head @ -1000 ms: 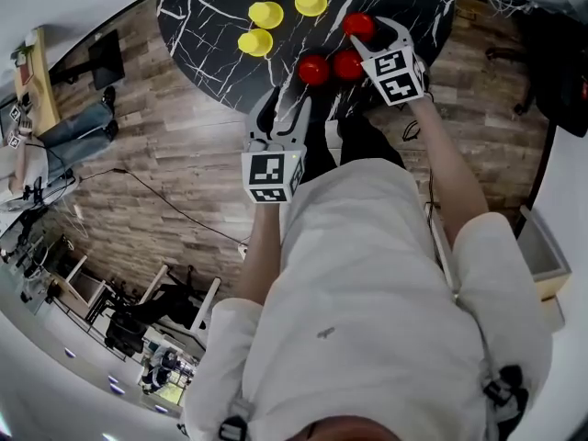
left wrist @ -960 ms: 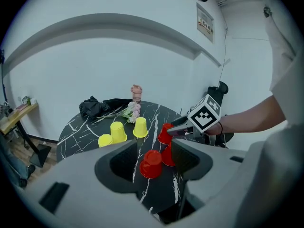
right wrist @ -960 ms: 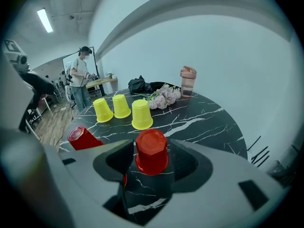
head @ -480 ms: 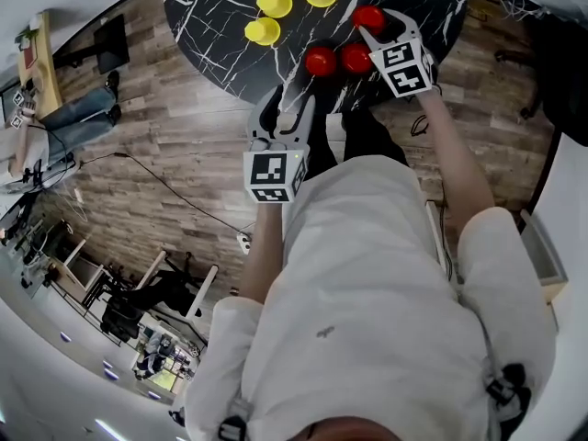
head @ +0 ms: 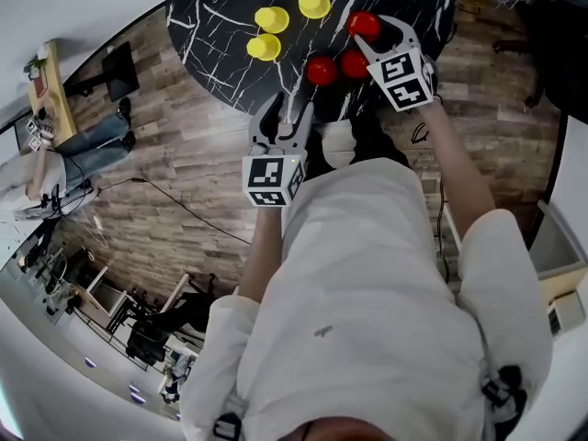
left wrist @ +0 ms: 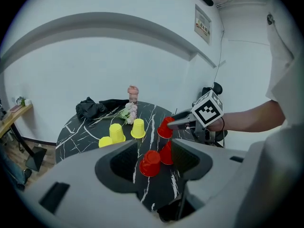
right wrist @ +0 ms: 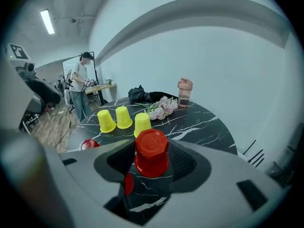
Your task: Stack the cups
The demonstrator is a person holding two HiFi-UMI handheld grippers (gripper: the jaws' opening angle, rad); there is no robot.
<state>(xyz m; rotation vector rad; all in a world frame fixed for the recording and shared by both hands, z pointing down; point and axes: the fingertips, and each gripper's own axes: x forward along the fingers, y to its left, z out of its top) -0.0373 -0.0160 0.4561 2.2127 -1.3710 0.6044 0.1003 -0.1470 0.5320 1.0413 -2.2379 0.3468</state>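
Three red cups and three yellow cups stand upside down on the black marble table (head: 220,26). My right gripper (head: 372,28) is shut on the farthest red cup (head: 363,23); its jaws have just been closing on that cup (right wrist: 151,151), which hangs a little above the tabletop. The other two red cups (head: 322,70) (head: 355,63) stand side by side near the table's near edge. Farther left the yellow cups (head: 272,18) (head: 314,4) (head: 264,47) form a cluster. My left gripper (head: 280,113) is open and empty, just off the table's near edge, pointing at the red pair (left wrist: 151,163).
Pink flowers (right wrist: 161,107), a pink bottle (right wrist: 184,93) and a black cloth (left wrist: 90,107) lie at the table's far side. A person (right wrist: 80,87) stands beyond the table by a shelf. Wooden floor (head: 165,154) surrounds the table.
The right gripper has closed on the far red cup and raised it slightly. The left gripper has stayed where it was.
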